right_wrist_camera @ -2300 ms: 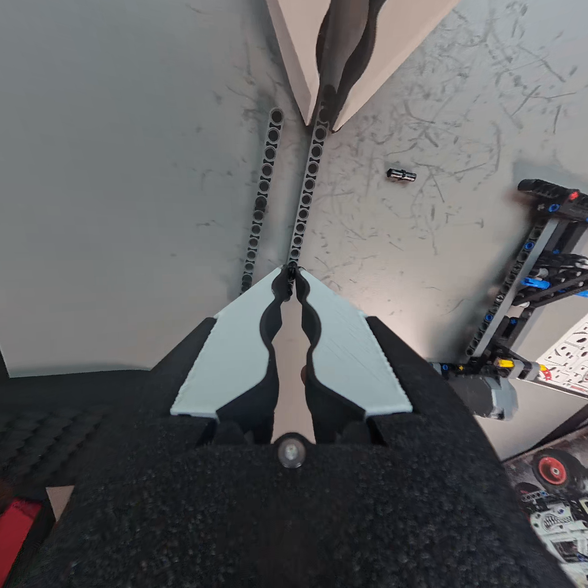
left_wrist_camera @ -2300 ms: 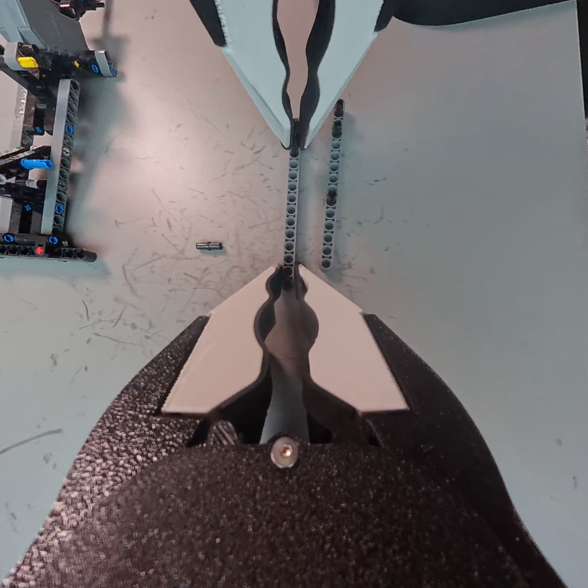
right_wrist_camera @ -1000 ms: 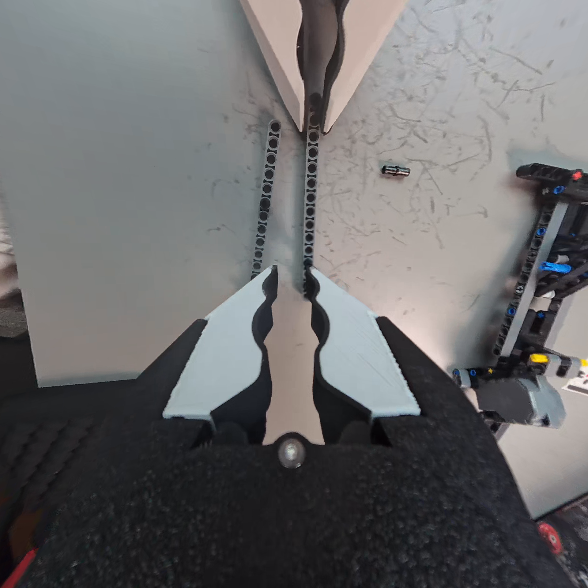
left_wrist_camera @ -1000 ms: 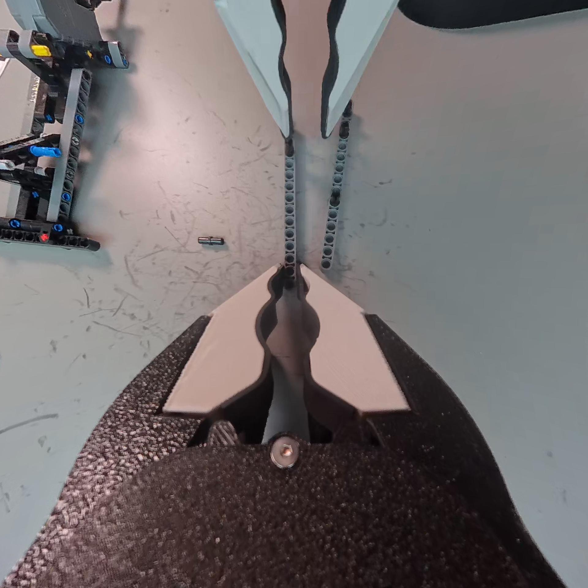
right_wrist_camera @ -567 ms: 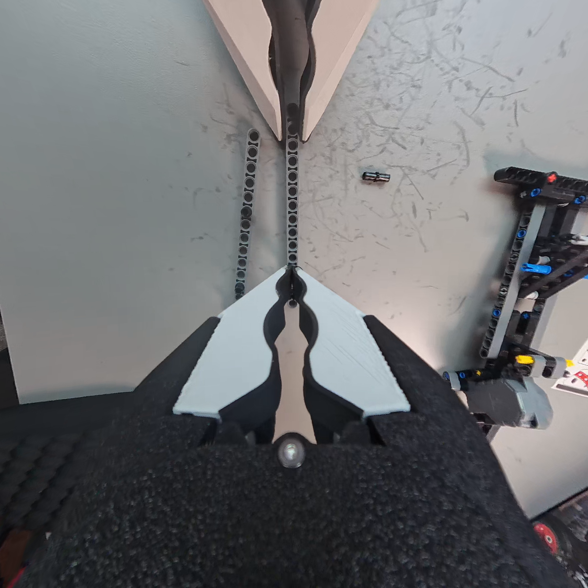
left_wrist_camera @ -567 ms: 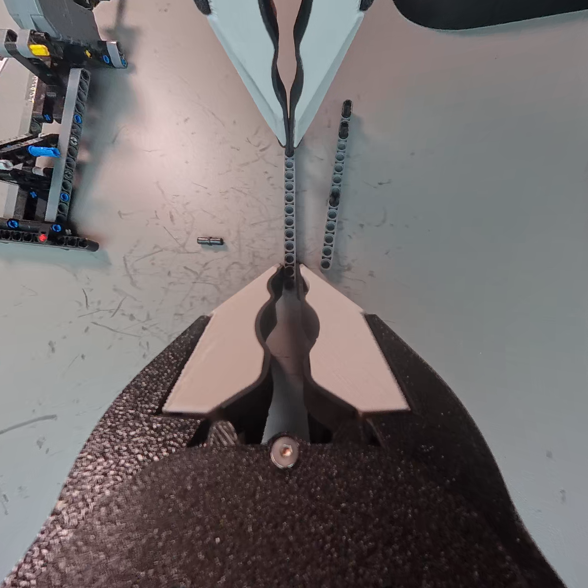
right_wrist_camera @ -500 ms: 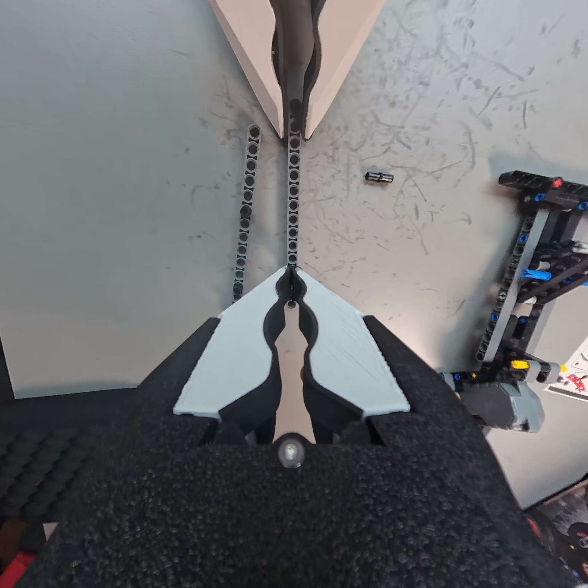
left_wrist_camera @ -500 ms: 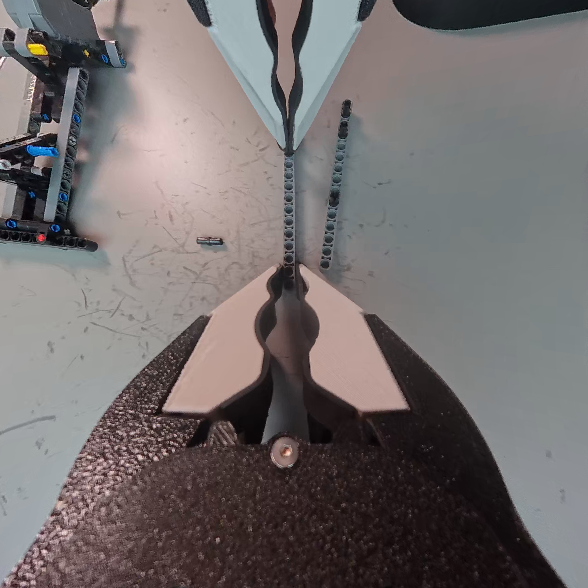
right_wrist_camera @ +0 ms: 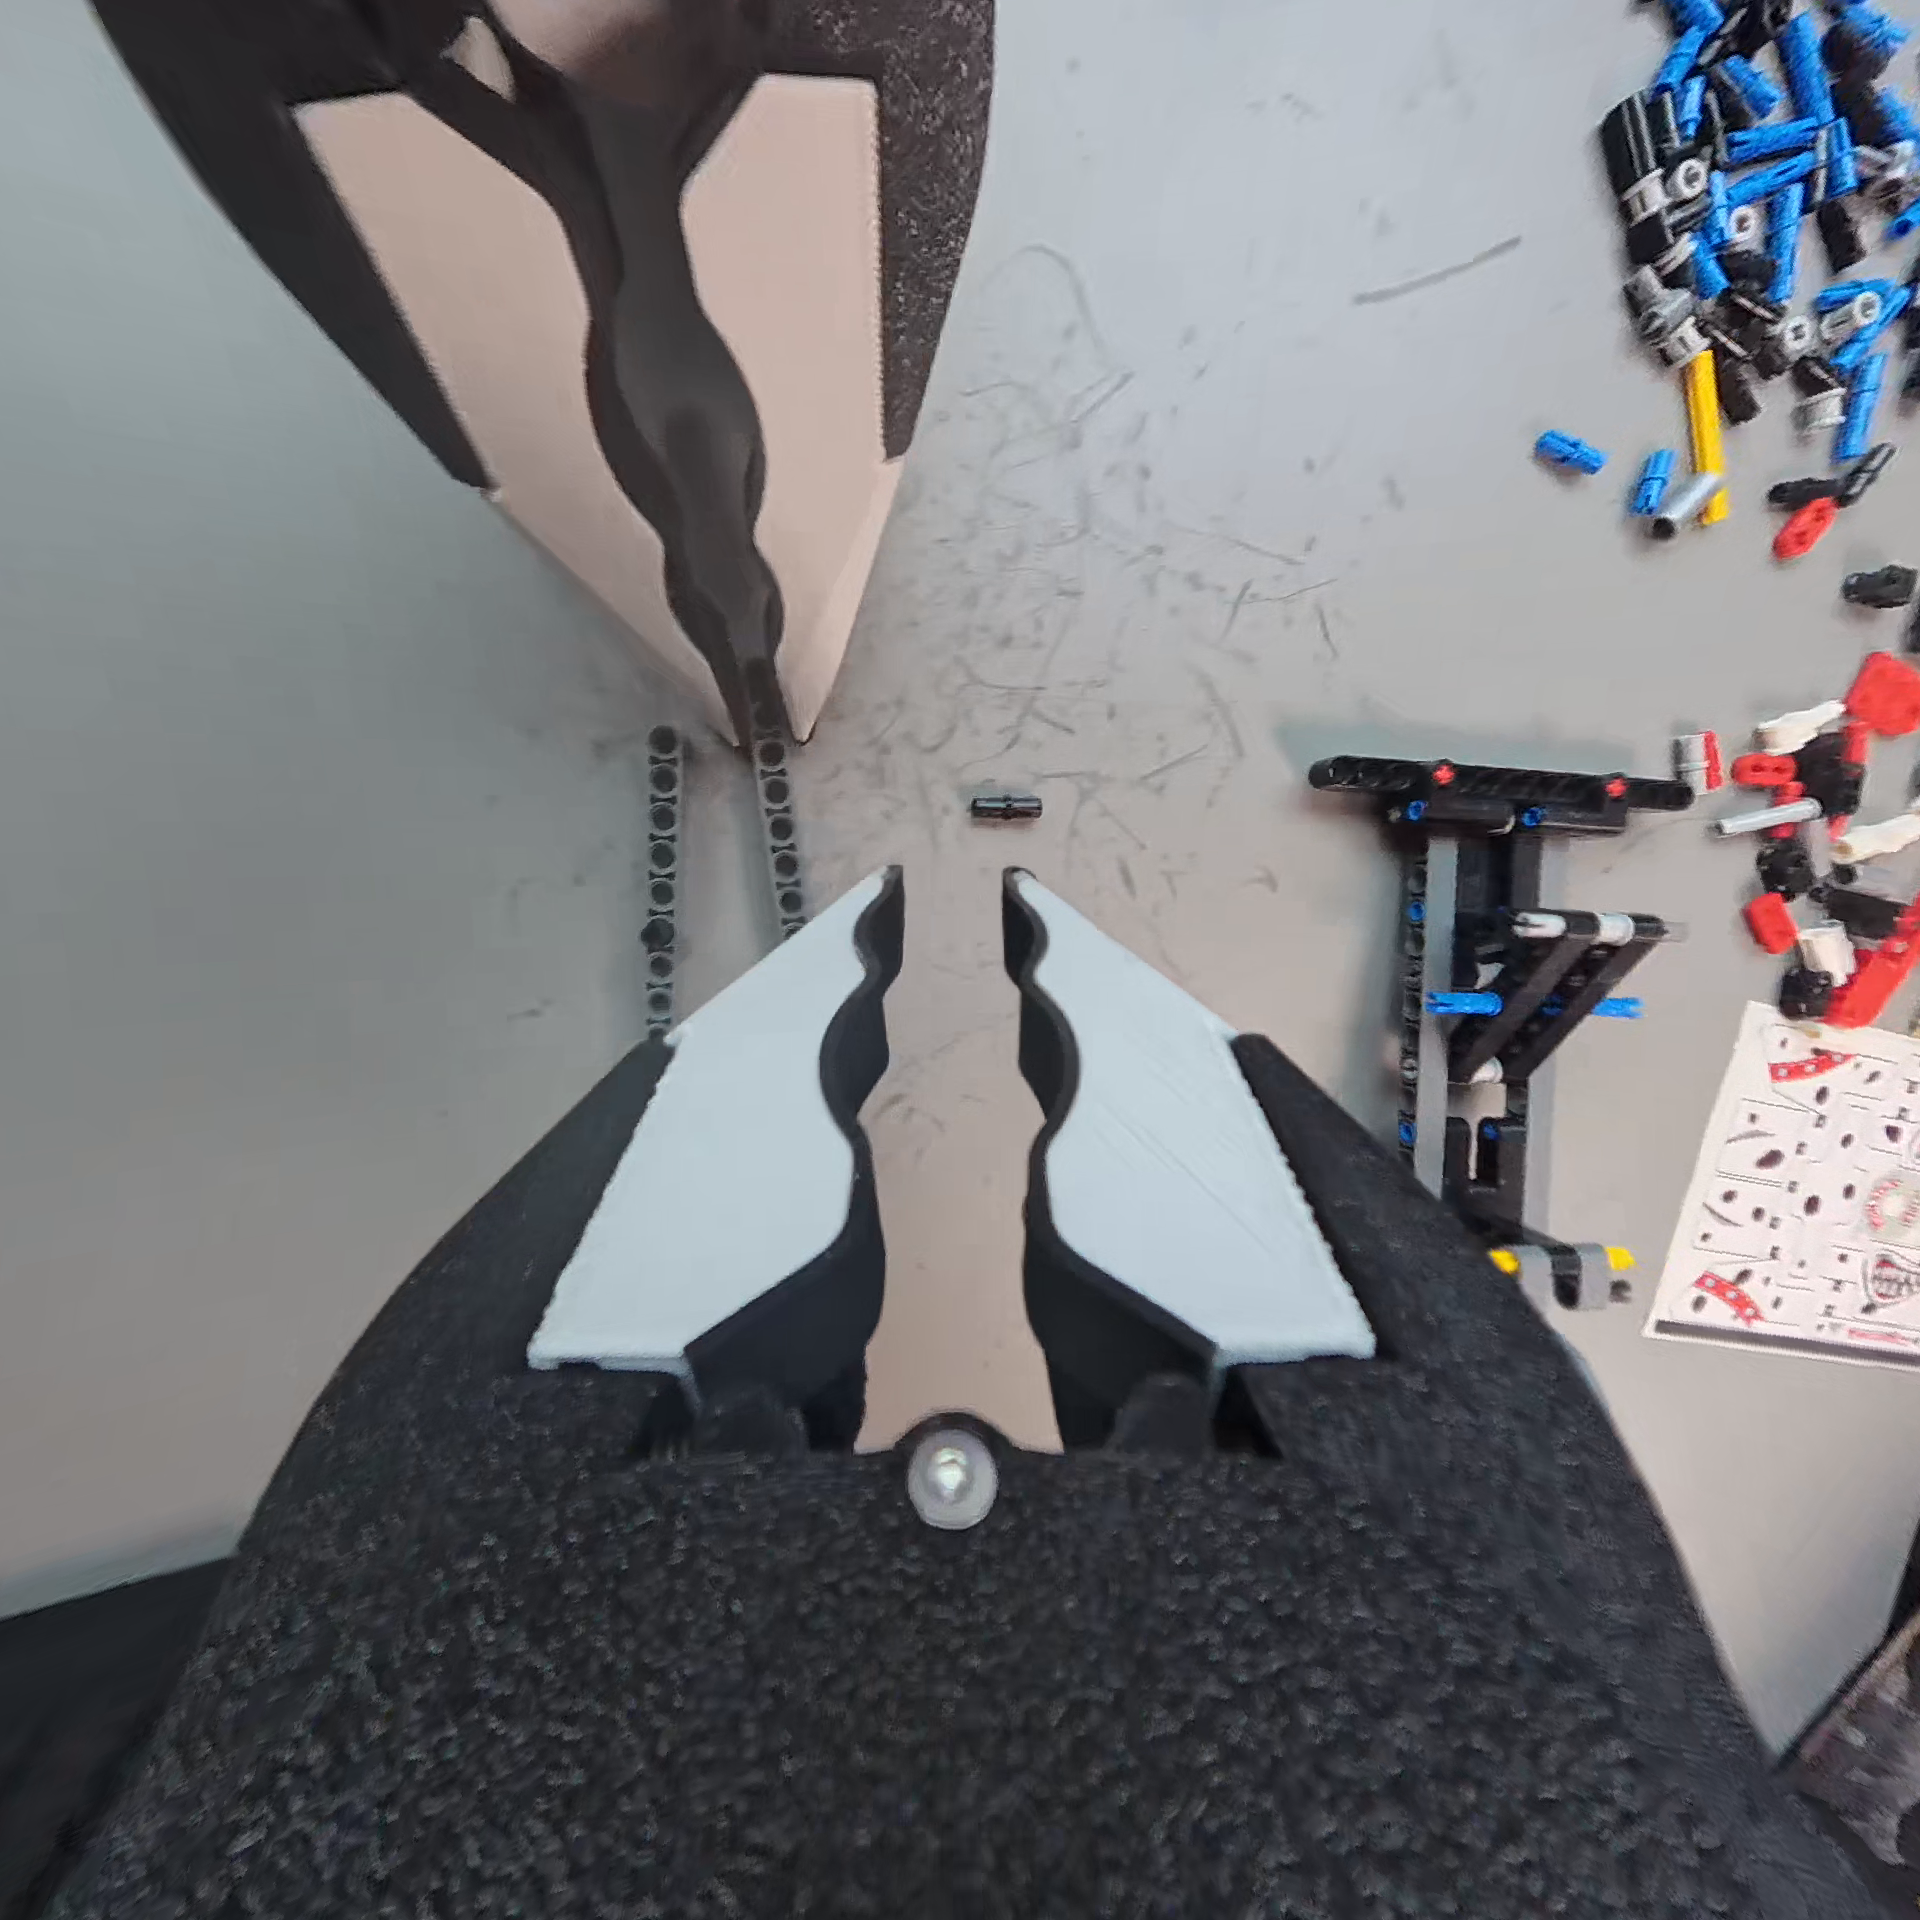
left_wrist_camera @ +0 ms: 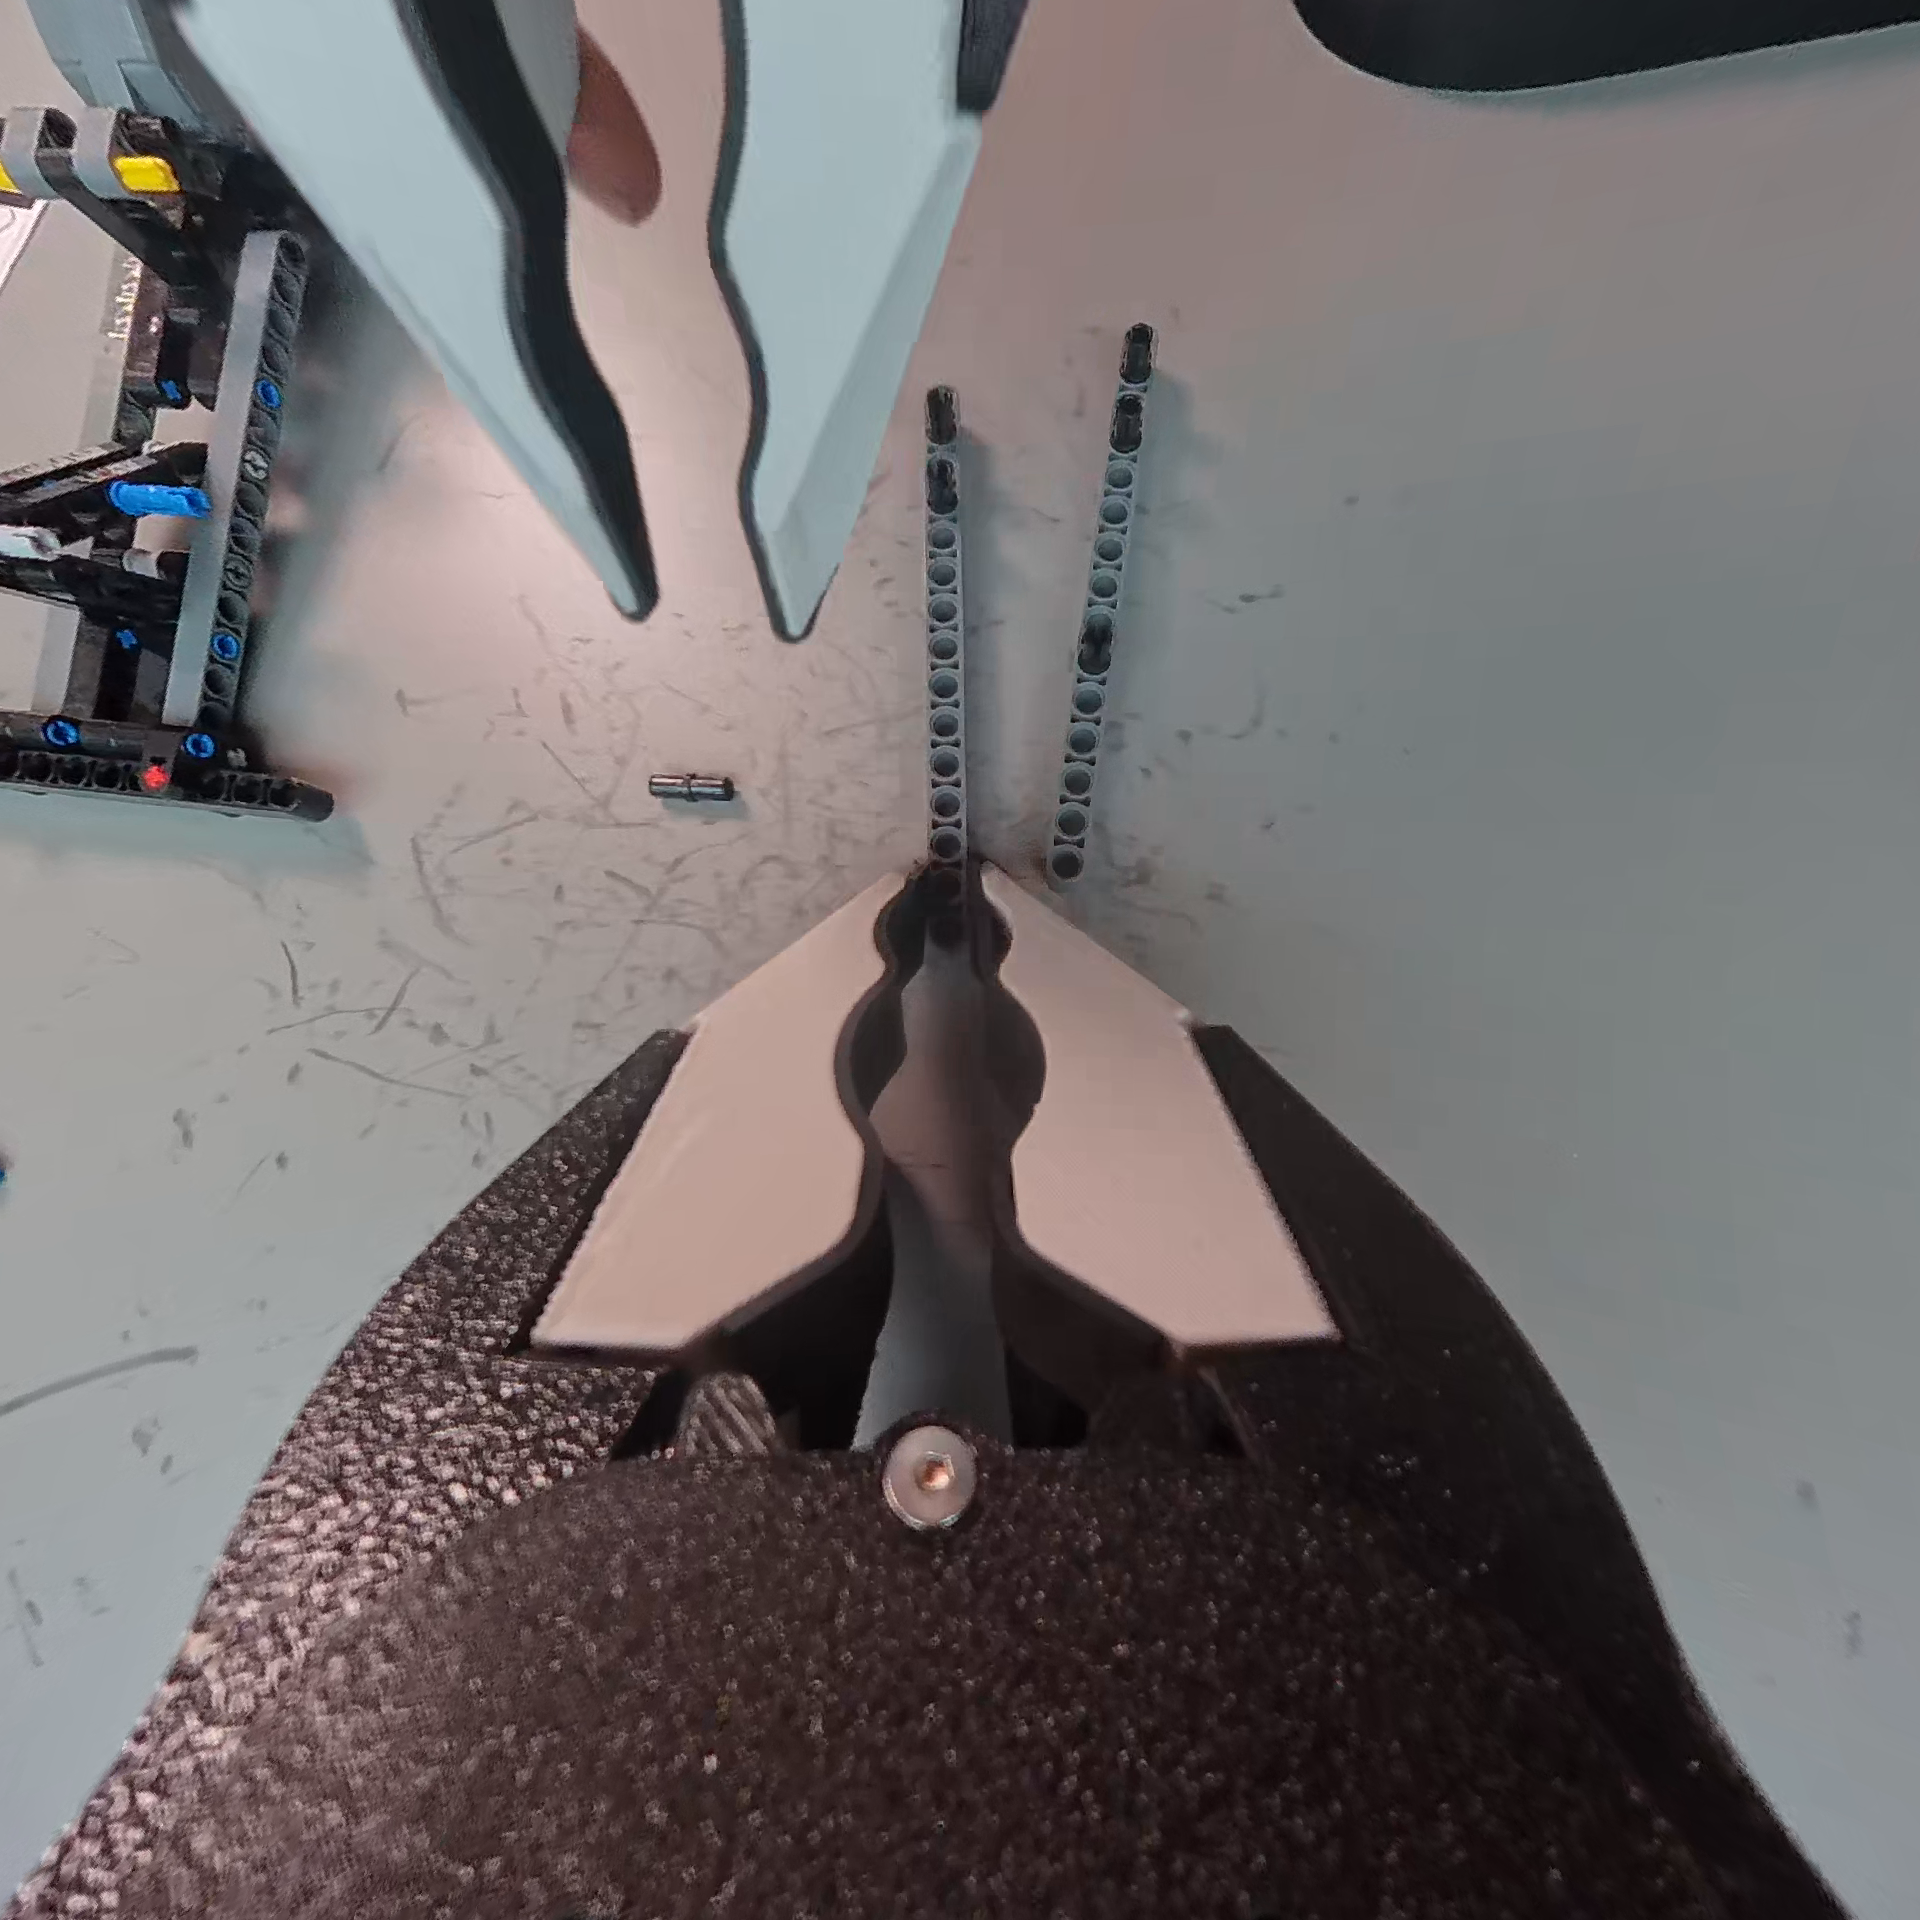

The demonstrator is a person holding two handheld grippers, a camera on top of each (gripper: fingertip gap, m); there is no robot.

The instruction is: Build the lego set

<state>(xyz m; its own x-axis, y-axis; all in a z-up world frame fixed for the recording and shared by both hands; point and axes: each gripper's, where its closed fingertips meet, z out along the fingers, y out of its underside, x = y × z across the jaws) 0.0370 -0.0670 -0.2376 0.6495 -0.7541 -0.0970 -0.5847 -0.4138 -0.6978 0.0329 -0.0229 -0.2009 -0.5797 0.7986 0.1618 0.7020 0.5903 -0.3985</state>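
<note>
**Left gripper pinching one of two long grey beams; right gripper spread above the counter**

The left gripper [left_wrist_camera: 951, 883] has its jaws pressed onto the near end of a long grey holed beam [left_wrist_camera: 943, 665], which lies flat on the scratched grey counter [left_wrist_camera: 1507, 727] and runs straight away from the camera. Black pins sit in the beam's two far holes. A second grey beam [left_wrist_camera: 1099, 613] lies just beside it to the right, apart from it and angled slightly outward, also carrying black pins near its far end and at mid-length. In the right wrist view the same pair appears at left: the held beam [right_wrist_camera: 781, 821] meets the tips of the left gripper [right_wrist_camera: 769, 727], and the second beam [right_wrist_camera: 660, 883] lies to its left.

The right gripper [right_wrist_camera: 951, 883] has its jaws spread with nothing between them; bare counter shows through the gap. In the left wrist view it hangs at upper left [left_wrist_camera: 717, 613], clear of both beams. A small black pin [right_wrist_camera: 1006, 807] lies loose on the counter just beyond its tips.

To the right stands a partly built black-and-grey frame [right_wrist_camera: 1475, 966] with blue and red connectors. Farther right lie a pile of loose blue, black, red and yellow parts [right_wrist_camera: 1766, 208] and a sticker sheet [right_wrist_camera: 1808, 1184].
</note>
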